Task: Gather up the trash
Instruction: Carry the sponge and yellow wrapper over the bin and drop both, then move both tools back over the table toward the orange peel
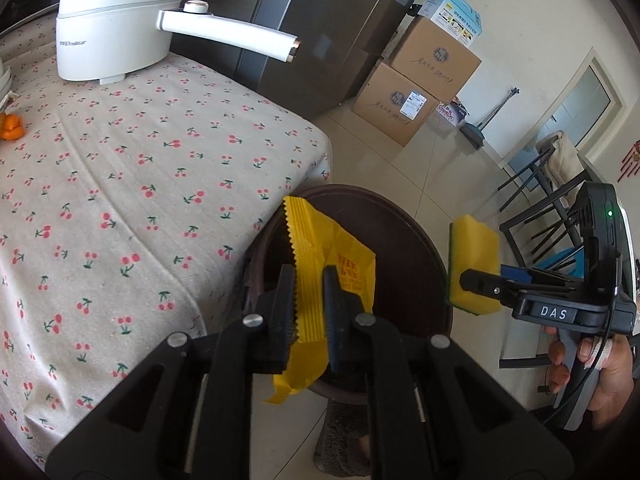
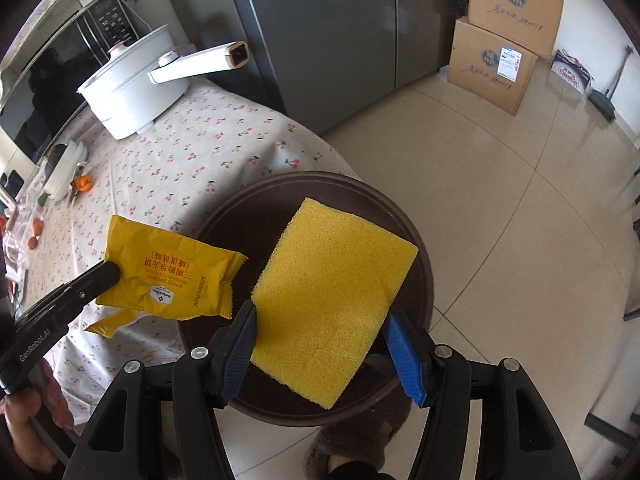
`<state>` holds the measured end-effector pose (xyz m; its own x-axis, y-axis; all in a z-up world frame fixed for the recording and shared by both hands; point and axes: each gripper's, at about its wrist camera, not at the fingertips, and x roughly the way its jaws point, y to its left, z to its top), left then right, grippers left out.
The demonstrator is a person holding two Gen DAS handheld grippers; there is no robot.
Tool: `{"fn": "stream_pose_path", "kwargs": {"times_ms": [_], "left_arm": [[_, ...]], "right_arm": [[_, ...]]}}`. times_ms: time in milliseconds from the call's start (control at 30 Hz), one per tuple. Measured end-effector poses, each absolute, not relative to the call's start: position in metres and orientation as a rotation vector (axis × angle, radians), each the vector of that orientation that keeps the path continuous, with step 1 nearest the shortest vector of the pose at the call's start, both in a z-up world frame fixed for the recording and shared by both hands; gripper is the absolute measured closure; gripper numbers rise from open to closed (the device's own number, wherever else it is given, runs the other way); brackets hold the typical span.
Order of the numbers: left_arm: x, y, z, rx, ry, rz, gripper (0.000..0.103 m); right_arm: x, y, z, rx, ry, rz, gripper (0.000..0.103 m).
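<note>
My left gripper (image 1: 309, 276) is shut on a yellow snack wrapper (image 1: 340, 264) and holds it over the rim of a dark round trash bin (image 1: 416, 232) beside the table. The wrapper also shows in the right wrist view (image 2: 168, 276), with the left gripper (image 2: 108, 274) clamped on its left edge. My right gripper (image 2: 320, 316) is shut on a yellow sponge (image 2: 336, 296) and holds it above the bin (image 2: 248, 216). In the left wrist view the sponge (image 1: 476, 252) and right gripper (image 1: 480, 280) hang at the bin's right side.
A table with cherry-print cloth (image 1: 120, 184) carries a white electric pot (image 1: 116, 20), orange peel (image 1: 14, 126) and a white bowl (image 2: 64, 168). A grey fridge (image 2: 320, 32), cardboard boxes (image 2: 500, 48) and a black chair (image 1: 540, 200) stand on the tiled floor.
</note>
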<state>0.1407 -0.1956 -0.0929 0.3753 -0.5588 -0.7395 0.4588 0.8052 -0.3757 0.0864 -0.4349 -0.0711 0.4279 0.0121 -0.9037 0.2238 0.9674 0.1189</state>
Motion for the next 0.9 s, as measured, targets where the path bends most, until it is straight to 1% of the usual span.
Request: {"fn": "stream_pose_path", "kwargs": {"times_ms": [33,67,100,133,167,233,300,367,467,567,633,667,700,900], "left_arm": [[0.142,-0.198,-0.094,-0.097,0.998,-0.647,0.084],[0.142,-0.200,-0.096,-0.078,1.007,-0.633,0.066],[0.143,-0.200,-0.098,-0.058,1.007,-0.597,0.052],[0.143,-0.197,-0.097,-0.046,1.000,-0.559,0.028],[0.142,-0.195,-0.096,-0.044,0.988,-0.534,0.020],[0.144,-0.191,-0.095,-0.047,0.991,-0.519,0.018],[0.144,-0.187,-0.093,-0.047,0.993,-0.509,0.013],[0.144,-0.182,-0.092,-0.046,0.993,-0.495,0.005],[0.145,-0.176,-0.092,-0.051,1.002,-0.484,0.003],[0.147,-0.170,-0.091,-0.047,1.007,-0.467,0.002],[0.148,-0.165,-0.090,-0.048,1.011,-0.456,0.001],[0.149,-0.162,-0.089,-0.050,1.012,-0.452,0.001],[0.150,-0.160,-0.088,-0.052,1.013,-0.447,0.001],[0.150,-0.136,-0.082,-0.070,1.012,-0.413,0.001]], "right_arm": [[0.086,-0.439,-0.073,0.238,1.129,-0.139,0.040],[0.085,-0.442,-0.074,0.242,1.133,-0.143,0.040],[0.085,-0.446,-0.075,0.245,1.136,-0.145,0.040],[0.085,-0.448,-0.075,0.249,1.138,-0.145,0.040],[0.085,-0.449,-0.075,0.252,1.139,-0.145,0.040],[0.086,-0.450,-0.075,0.257,1.137,-0.143,0.039],[0.088,-0.449,-0.073,0.259,1.132,-0.138,0.039],[0.088,-0.447,-0.072,0.261,1.128,-0.132,0.039],[0.088,-0.444,-0.072,0.262,1.127,-0.125,0.039],[0.091,-0.439,-0.069,0.257,1.115,-0.140,0.036],[0.093,-0.437,-0.066,0.259,1.107,-0.153,0.029],[0.093,-0.436,-0.065,0.264,1.103,-0.157,0.023],[0.094,-0.435,-0.064,0.269,1.099,-0.156,0.021],[0.101,-0.423,-0.061,0.282,1.108,-0.141,0.020]]}}
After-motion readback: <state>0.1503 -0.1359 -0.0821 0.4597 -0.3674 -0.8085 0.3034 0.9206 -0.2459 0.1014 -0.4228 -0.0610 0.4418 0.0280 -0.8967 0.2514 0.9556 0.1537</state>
